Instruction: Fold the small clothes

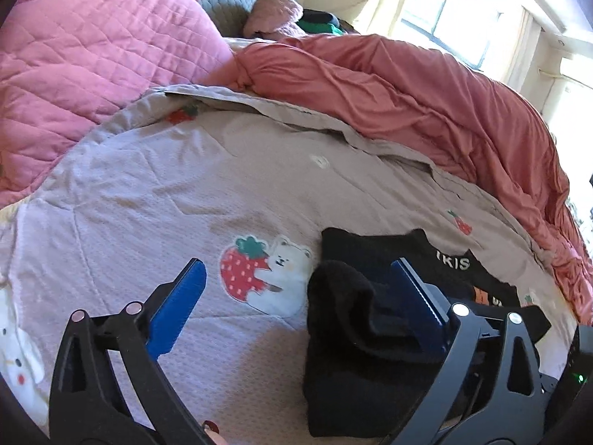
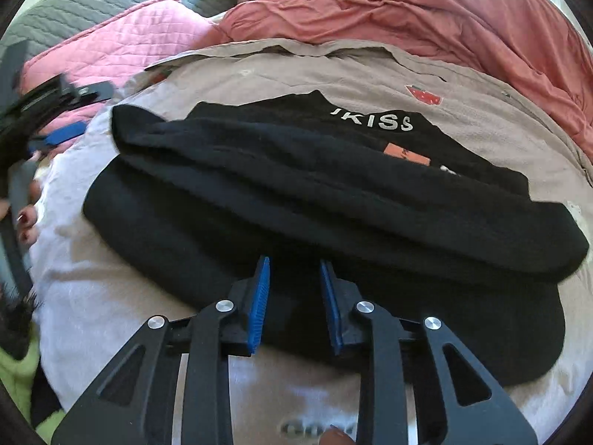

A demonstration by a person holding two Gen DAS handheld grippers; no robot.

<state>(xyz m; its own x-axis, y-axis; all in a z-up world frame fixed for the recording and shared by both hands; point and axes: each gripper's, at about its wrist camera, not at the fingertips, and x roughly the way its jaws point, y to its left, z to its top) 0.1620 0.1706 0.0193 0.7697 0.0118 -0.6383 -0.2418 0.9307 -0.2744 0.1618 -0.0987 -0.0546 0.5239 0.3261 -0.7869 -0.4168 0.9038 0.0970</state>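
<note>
The right tool (image 2: 294,302) stands partly open, its blades straddling the near hem of the black shirt (image 2: 296,185) on the bed, gripping nothing. The left tool (image 1: 300,293) gapes wide, empty. Judged soft, light, floppy: pinch the hem's doubled edge.

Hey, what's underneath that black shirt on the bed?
The black shirt lies on a beige blanket printed with strawberries and bears; a pale sheet shows at its near edge. Whatever sits directly beneath the shirt is covered.

left tongs (image 1: 300,282) wide (right tongs (image 2: 294,278) narrower).
</note>
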